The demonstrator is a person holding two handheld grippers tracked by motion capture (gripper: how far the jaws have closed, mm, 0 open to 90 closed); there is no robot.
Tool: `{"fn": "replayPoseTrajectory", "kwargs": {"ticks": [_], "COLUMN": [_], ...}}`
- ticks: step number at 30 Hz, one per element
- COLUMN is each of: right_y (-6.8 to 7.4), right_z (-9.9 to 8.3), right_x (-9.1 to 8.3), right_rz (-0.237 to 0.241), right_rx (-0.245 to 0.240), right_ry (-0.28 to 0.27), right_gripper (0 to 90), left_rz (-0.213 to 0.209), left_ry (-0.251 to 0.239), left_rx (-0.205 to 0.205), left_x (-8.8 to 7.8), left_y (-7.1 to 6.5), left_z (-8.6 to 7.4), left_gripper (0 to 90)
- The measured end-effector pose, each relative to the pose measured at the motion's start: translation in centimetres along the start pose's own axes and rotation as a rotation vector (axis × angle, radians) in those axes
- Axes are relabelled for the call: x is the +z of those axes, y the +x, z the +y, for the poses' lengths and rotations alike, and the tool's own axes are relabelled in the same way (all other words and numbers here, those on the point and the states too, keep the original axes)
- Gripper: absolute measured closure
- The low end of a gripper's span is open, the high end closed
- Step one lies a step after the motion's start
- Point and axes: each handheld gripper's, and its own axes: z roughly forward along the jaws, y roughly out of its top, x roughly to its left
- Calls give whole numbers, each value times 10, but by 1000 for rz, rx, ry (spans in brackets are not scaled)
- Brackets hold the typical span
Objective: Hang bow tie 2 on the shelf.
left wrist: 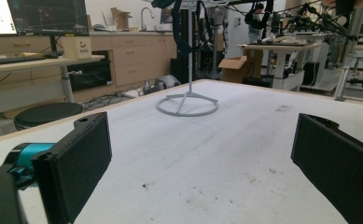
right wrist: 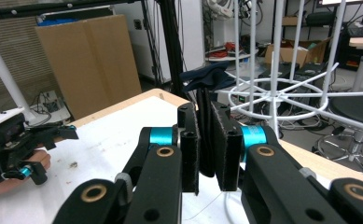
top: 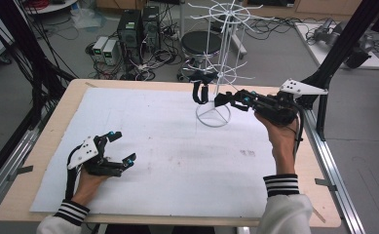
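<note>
1. One white wire rack [top: 219,63] stood at the far side of the tabletop [top: 41,161].
2. One dark strap [top: 200,90] hung from the rack.
3. Two grippers were in play: the left gripper [top: 120,146] at the near left, the right gripper [top: 219,99] at the far right.
4. One white sheet [top: 167,156] covered the tabletop.

A table [top: 41,195] carries a mat [top: 167,151] across most of its top. A wire rack [top: 219,63] stands on the mat near the far edge, right of centre. A strap [top: 200,90] hangs from the rack's left side. The right gripper [top: 219,100] is just right of the strap, clamped on it. The left gripper [top: 123,148] sits at the mat's near left, well apart from the rack. Computers [top: 138,27] and a stool [top: 199,44] stand on the floor behind the table.
</note>
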Motion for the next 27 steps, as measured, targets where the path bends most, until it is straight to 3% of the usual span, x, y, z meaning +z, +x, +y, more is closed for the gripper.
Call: {"fn": "replayPoseTrajectory", "kwargs": {"ticks": [11,27], "right_y": [-16,-33], "right_z": [9,12], "right_x": [5,21], "right_rz": [-24,-15], "right_rx": [6,24], "right_ry": [27,64], "right_gripper": [829,828], "left_rz": [-3,6], "left_ry": [4,11], "left_rx": [-6,-9], "left_x": [-2,-5], "left_y": [1,1], "left_z": [-4,-8], "left_gripper": [55,55]}}
